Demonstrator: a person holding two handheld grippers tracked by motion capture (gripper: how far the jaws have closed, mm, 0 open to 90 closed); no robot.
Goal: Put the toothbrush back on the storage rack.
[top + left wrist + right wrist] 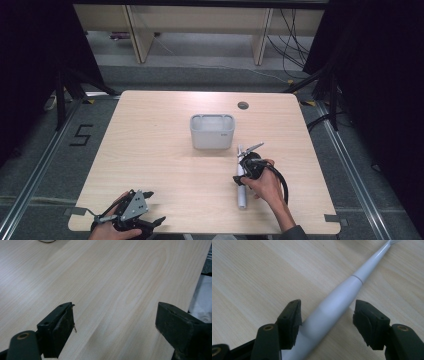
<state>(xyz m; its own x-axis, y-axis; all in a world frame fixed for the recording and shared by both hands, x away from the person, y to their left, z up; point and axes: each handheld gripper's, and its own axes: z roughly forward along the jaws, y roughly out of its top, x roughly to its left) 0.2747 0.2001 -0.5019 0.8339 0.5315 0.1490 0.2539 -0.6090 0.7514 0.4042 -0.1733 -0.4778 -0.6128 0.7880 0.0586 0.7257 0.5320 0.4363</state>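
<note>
A smooth, white, tapering electric toothbrush (337,305) is seen lying flat on the pale wood-grain table (150,150), straddled by the parted black jaws of the right gripper (325,315), neither jaw pressed against it. Just beyond that gripper a grey rectangular plastic bin (212,131) is set. The left gripper (115,322) is held wide open and empty over bare wood at the near edge.

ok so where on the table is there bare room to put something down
Bare: the table's whole left half, between the grey bin and the left gripper, and the far edge behind the bin. Crowded: right of centre, where the right gripper straddles the white toothbrush.
</note>
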